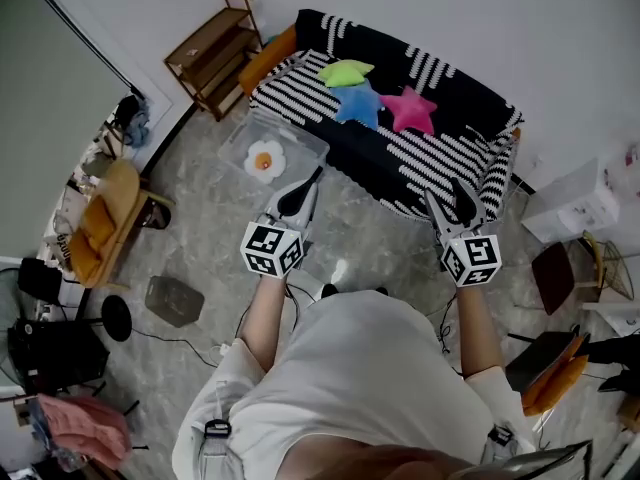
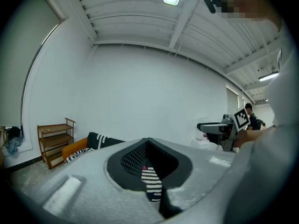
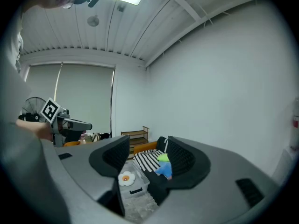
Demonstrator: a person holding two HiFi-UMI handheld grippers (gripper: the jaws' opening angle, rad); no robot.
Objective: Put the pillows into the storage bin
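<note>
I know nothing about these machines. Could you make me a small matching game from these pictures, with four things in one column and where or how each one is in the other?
Things:
1. fried-egg pillow
2. pink star pillow
3. left claw
4. right claw

Places and states:
A. jaws apart, nothing between them
B. on the striped sofa
C. in the clear storage bin
D. jaws together

Pairs: 1-C, 2-B, 3-D, 4-A
</note>
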